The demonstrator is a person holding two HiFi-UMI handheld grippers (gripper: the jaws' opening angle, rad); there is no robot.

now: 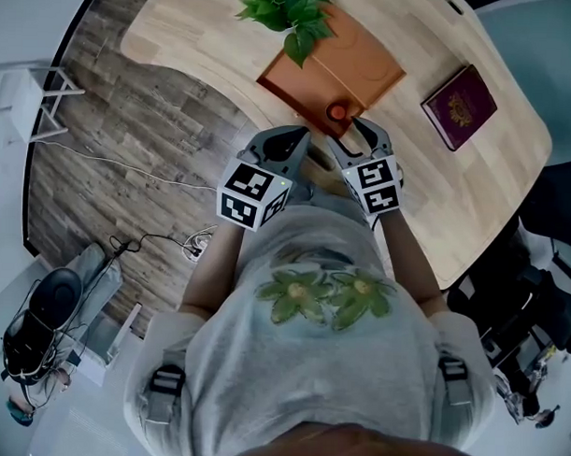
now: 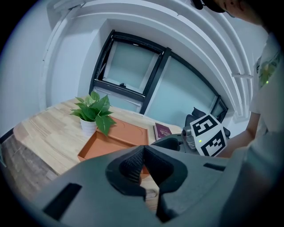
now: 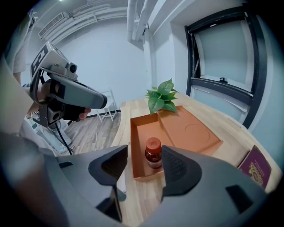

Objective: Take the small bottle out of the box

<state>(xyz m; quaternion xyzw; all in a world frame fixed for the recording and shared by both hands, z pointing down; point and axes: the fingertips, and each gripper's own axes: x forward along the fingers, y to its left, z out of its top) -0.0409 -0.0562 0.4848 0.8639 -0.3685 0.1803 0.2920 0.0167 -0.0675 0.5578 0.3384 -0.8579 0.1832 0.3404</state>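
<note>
Head view: the small bottle (image 1: 337,111) stands upright at the near end of the orange box (image 1: 366,71) on the worktop (image 1: 199,32). The left tool (image 1: 293,138) sits at its 7 o'clock and the right tool (image 1: 368,132) at its 5 o'clock, both short of it.

Left gripper view: the left tool (image 2: 143,151) has its jaws pressed together with nothing between them. The box (image 2: 113,142) lies at 11 o'clock.

Right gripper view: the right tool (image 3: 145,163) is spread wide and empty, with the small bottle (image 3: 153,154) beyond its tips at 12 o'clock, in the box's (image 3: 195,133) narrow compartment. The bottle looks light, rigid and smooth, probably slippery. I'd grip its body just under the red cap.
</note>
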